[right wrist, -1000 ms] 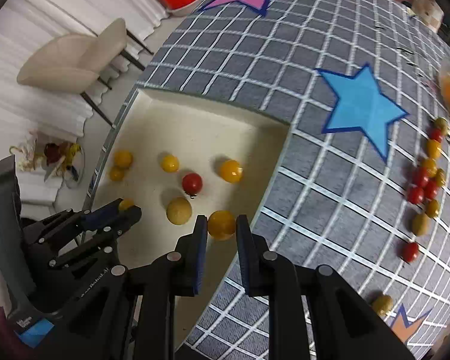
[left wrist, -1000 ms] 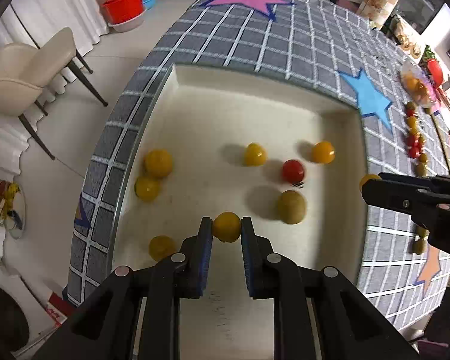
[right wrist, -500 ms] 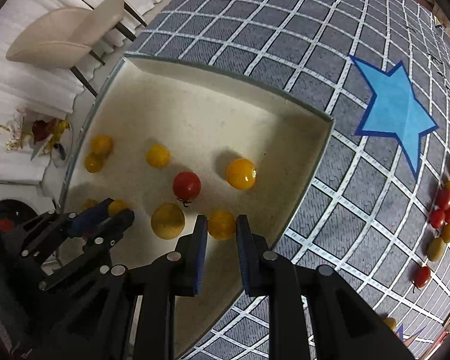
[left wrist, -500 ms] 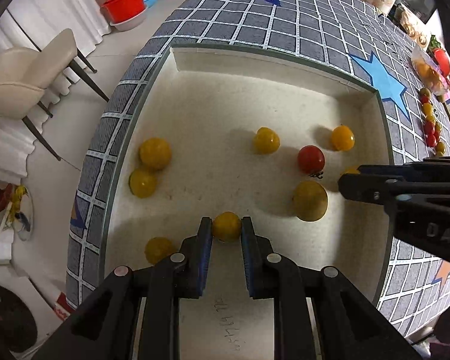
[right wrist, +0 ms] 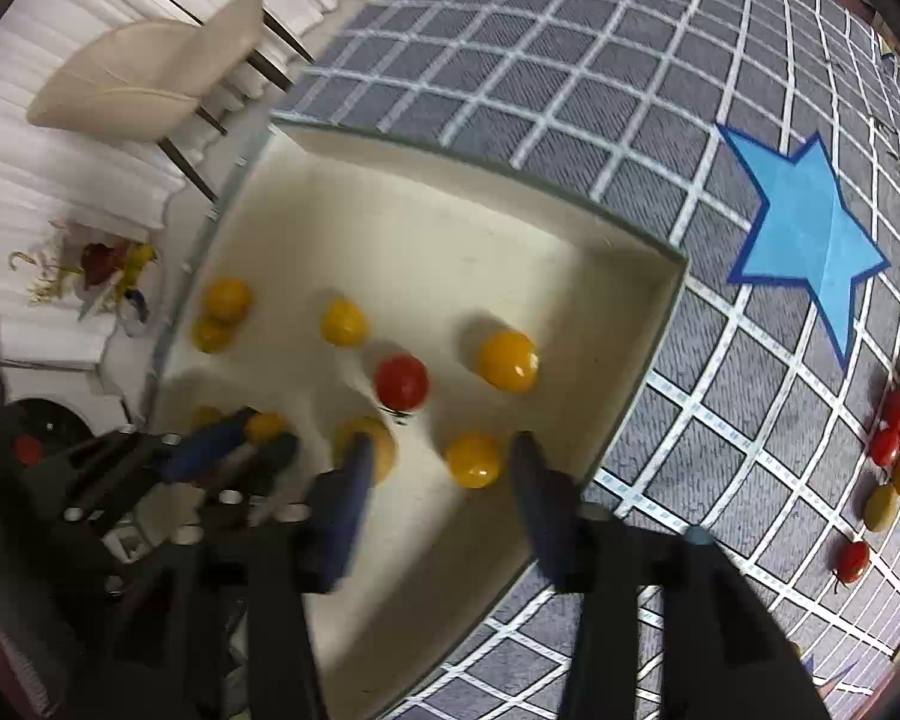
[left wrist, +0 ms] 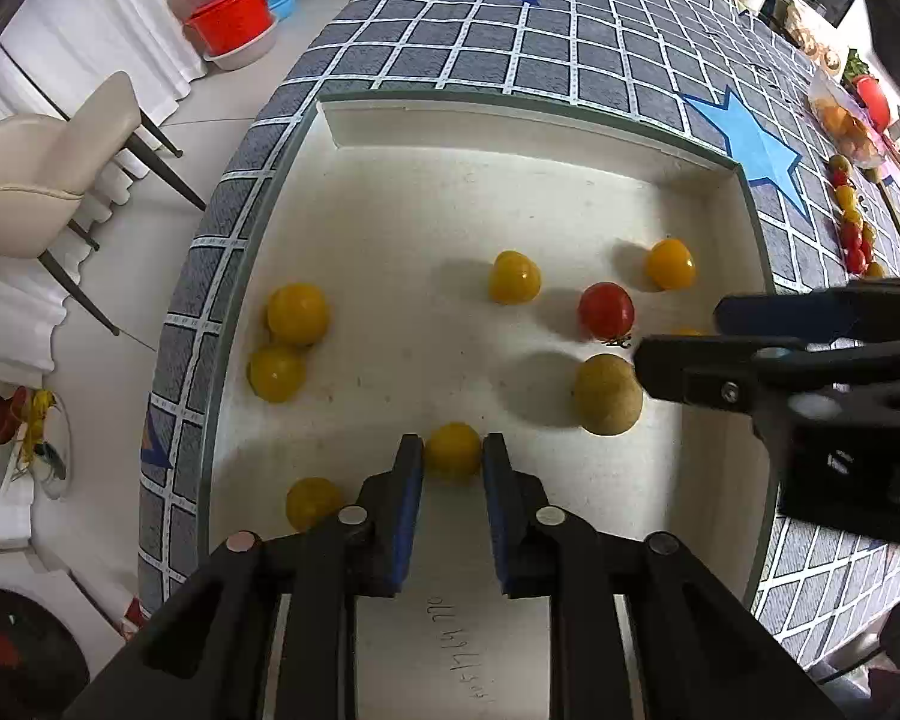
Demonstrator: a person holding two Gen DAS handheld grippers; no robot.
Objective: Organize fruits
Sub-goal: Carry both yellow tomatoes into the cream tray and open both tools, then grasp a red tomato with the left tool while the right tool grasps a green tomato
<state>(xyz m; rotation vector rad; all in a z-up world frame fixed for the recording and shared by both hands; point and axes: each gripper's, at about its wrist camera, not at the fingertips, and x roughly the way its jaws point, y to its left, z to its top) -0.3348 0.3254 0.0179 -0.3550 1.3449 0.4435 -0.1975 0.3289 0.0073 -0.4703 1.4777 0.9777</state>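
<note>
Inside the cream tray (left wrist: 510, 126), sorting is judged partly done: nine small fruits are counted there, while a row is left on the checked cloth.

At the tray's left edge two yellow fruits (left wrist: 287, 336) are seen touching, with a third near the front corner. A yellow tomato (left wrist: 453, 450) is pinched between the blue pads of the left gripper (left wrist: 453, 459), just above the tray floor. Further right lie a yellow fruit, a red tomato (right wrist: 402, 383), a dull brownish fruit (left wrist: 607, 394) and an orange one. The right gripper (right wrist: 438, 468) is spread wide, its released yellow tomato (right wrist: 473, 461) lying between the fingers, touched by neither. On the far right, red and yellow leftover fruits (right wrist: 897, 438) remain to be moved.
</note>
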